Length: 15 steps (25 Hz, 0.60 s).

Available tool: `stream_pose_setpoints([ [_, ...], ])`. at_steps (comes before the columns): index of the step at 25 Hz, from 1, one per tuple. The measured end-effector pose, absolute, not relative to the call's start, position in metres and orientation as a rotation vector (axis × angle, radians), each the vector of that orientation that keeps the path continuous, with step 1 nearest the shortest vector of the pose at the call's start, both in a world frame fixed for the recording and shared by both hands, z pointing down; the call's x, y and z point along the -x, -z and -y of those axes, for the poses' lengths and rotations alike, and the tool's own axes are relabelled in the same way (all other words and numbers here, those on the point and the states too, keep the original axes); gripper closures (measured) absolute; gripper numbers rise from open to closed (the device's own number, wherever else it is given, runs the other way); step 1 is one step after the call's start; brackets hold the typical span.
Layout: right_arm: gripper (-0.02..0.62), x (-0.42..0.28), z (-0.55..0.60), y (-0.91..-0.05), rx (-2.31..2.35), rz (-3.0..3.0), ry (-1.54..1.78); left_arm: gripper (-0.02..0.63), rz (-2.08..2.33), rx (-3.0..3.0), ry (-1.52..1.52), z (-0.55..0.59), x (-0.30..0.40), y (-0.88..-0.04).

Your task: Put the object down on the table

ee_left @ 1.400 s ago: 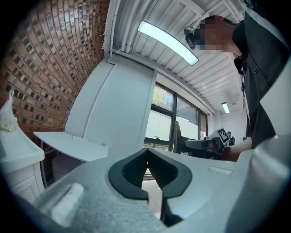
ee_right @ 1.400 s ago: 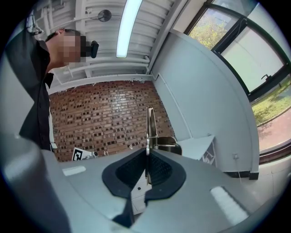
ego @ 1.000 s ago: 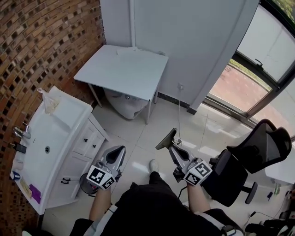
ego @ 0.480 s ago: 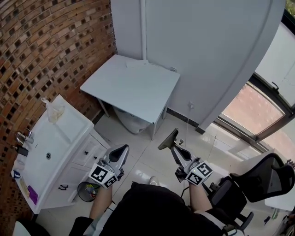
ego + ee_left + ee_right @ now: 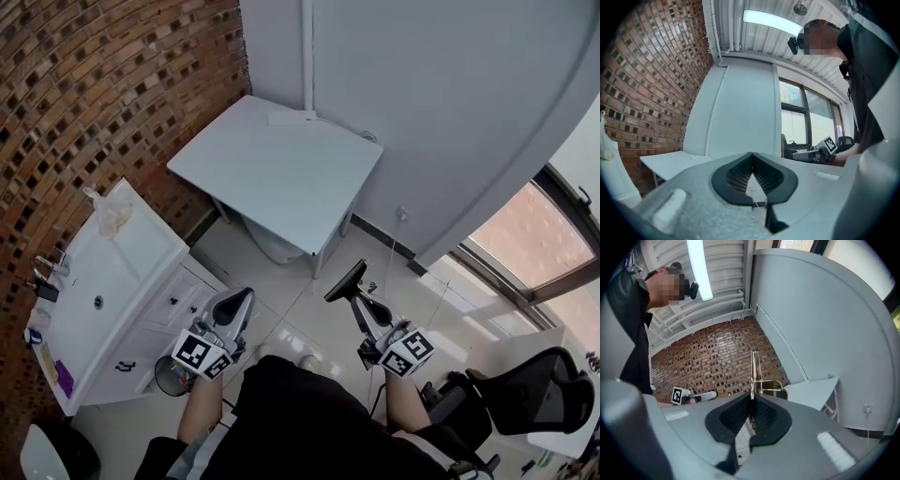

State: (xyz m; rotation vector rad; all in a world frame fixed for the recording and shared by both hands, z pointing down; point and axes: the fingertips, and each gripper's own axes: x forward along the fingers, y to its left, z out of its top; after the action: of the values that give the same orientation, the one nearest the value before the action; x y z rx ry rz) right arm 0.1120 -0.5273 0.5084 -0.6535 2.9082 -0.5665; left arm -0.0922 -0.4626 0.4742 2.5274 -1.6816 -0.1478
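Holding: right hand-held gripper (image 5: pixel 751 398) clenched on thin dark flat plate (image 5: pixel 753 366), edge-on, with wire clip (image 5: pixel 769 386)
Place: mid-air, well short of white square bench (image 5: pixel 272 173)
Idle: left hand-held gripper (image 5: pixel 751 157) clenched, empty
Count: one plate, two grippers, one bench

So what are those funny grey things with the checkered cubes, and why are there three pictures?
A person holds two hand tools with pinching jaws. One picture comes from a camera on the person's head, looking down. The other two come from cameras riding on each tool. The left gripper is shut and empty. The right gripper pinches a thin metal object. The white table ahead is where it should go; its top looks almost bare.
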Motion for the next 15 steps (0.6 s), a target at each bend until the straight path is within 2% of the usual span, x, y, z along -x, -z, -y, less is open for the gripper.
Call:
stream_pose_setpoints([
  [15, 0.586, -0.07, 0.619, -0.498, 0.772, -2.902, 0.504, 0.609, 1.517, -2.626, 0.236, 0.581, 0.116, -0.484],
])
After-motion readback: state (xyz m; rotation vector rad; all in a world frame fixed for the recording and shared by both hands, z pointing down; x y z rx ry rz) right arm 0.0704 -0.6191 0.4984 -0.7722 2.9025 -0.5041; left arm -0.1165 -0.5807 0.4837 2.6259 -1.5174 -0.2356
